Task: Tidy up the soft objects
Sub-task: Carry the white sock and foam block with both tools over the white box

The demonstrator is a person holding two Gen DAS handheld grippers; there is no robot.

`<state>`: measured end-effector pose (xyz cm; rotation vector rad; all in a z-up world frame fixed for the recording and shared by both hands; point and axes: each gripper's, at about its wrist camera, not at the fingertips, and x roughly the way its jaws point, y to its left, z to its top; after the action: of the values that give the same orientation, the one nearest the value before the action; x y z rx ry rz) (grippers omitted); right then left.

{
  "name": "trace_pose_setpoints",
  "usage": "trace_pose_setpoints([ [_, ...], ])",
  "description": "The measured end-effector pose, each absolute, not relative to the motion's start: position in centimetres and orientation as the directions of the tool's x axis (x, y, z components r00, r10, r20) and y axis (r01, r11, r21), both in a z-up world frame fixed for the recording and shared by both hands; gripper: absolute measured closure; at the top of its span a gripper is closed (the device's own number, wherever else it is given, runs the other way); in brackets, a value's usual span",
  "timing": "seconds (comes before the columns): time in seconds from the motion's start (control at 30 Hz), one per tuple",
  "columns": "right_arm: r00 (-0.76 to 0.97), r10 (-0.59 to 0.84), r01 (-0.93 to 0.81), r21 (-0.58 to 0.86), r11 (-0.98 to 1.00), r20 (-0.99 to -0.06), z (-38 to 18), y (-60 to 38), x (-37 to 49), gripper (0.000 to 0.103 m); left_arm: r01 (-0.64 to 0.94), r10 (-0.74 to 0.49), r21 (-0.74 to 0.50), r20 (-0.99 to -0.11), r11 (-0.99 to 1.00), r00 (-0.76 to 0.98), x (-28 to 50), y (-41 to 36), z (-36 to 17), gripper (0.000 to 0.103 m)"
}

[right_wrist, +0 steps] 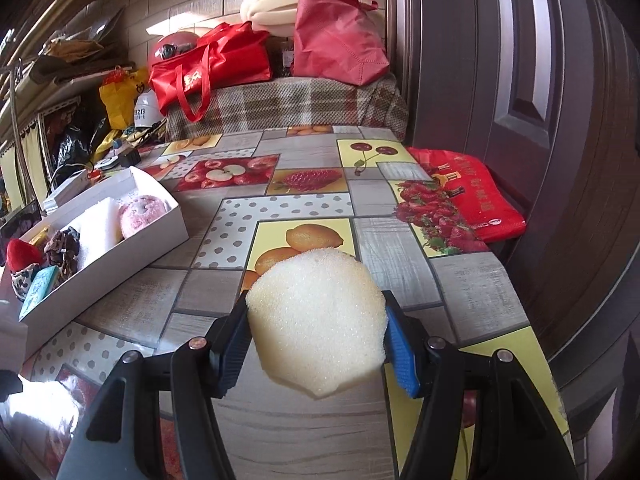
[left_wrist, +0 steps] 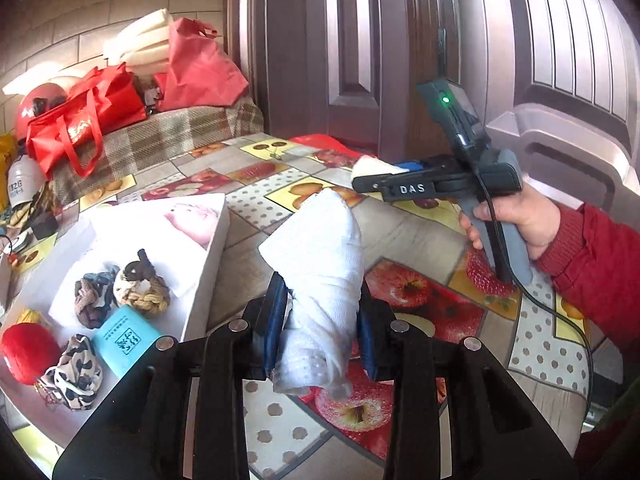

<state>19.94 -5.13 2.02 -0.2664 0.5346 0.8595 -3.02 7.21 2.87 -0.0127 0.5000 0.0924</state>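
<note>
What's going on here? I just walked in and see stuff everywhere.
A person is sorting soft things with two handheld grippers. The left gripper is clamped on a rolled white cloth, the right gripper on a pale yellow foam sponge. Both are held above the fruit-patterned tablecloth, near a white cardboard box already holding hair scrunchies.

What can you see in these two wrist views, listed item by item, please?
white cloth roll: one, white, gripped by the left gripper.
foam sponge: one, cream, gripped by the right gripper.
white box: one, on the table's left side.
scrunchies: several, brown and leopard print, in the box.
red plush: one, at the box's near end.
teal packet: one, in the box.
fruit-print tablecloth: one, multicoloured, covers the table.
red bags: two, on the plaid surface behind.
flat red bag: one, by the door.
person's hand: one, red sleeve, holding the right gripper.
</note>
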Motion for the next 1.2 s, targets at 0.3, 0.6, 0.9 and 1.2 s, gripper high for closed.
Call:
trace_pose_setpoints([
  [0.3,0.615,0.725,-0.768,-0.025,0.64,-0.31,4.1,-8.8,12.4,0.042,-0.323,0.303,-0.005,-0.333,0.946,0.893,-8.3,12.1,4.1,0.072],
  [0.6,0.579,0.776,-0.809,-0.059,0.584,-0.25,4.7,-6.3,7.4,0.042,-0.476,0.456,0.002,-0.291,0.88,0.841,-12.6,15.4,4.0,0.072],
  [0.9,0.537,0.799,-0.841,-0.093,0.533,-0.27,4.3,-3.7,4.7,0.042,-0.585,0.554,-0.025,-0.29,0.811,0.78,-15.5,19.4,3.7,0.072],
  [1.2,0.492,0.812,-0.864,-0.067,0.498,-0.314,3.7,0.1,4.2,0.042,-0.626,0.594,-0.006,-0.311,0.78,0.742,-14.4,21.9,3.3,0.072],
])
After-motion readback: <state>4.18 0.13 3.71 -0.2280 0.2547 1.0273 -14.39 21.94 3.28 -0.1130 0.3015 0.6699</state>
